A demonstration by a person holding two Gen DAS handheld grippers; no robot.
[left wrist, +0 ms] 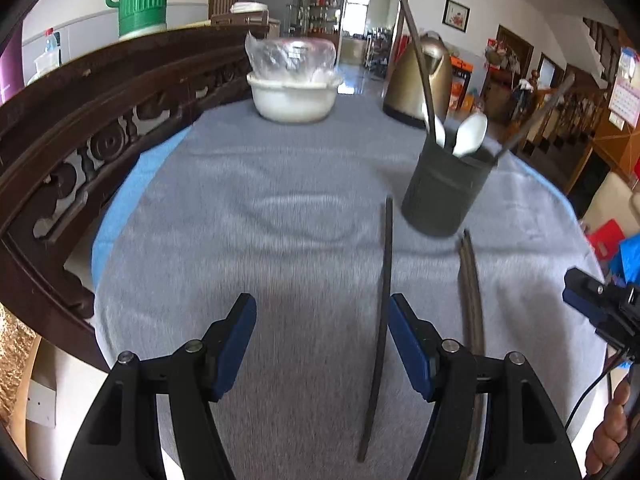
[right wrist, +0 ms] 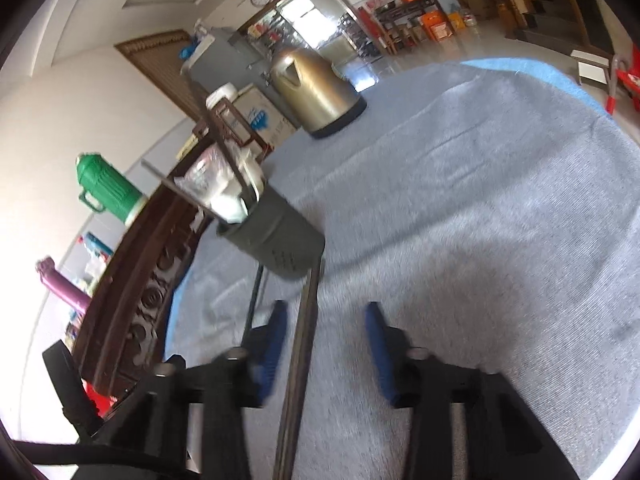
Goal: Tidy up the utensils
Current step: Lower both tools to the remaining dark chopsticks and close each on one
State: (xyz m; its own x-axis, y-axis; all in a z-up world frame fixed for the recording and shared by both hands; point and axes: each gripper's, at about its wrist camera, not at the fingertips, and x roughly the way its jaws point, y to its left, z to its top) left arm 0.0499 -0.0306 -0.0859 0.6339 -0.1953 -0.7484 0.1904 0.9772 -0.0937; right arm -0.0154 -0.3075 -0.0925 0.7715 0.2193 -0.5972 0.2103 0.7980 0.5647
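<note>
A dark cylindrical utensil holder (left wrist: 448, 188) stands on the grey cloth with white spoons (left wrist: 472, 132) and a few dark chopsticks in it. My left gripper (left wrist: 320, 304) hangs open over the cloth, and a single dark chopstick (left wrist: 382, 320) lies flat just inside its right finger. To the right, a pair of chopsticks (left wrist: 472, 300) lies flat. In the right wrist view that pair of chopsticks (right wrist: 302, 352) runs between the fingers of my open right gripper (right wrist: 326, 308), with a gap on both sides. The holder (right wrist: 280, 244) is just beyond, and the single chopstick (right wrist: 254, 300) lies left of it.
A white bowl (left wrist: 296, 100) with a plastic-wrapped dish on it and a gold kettle (left wrist: 416, 80) stand at the table's far side. A carved dark wooden rail (left wrist: 100, 128) borders the table on the left, with a green thermos (left wrist: 140, 0) behind it. Grey cloth (left wrist: 240, 220) covers the round table.
</note>
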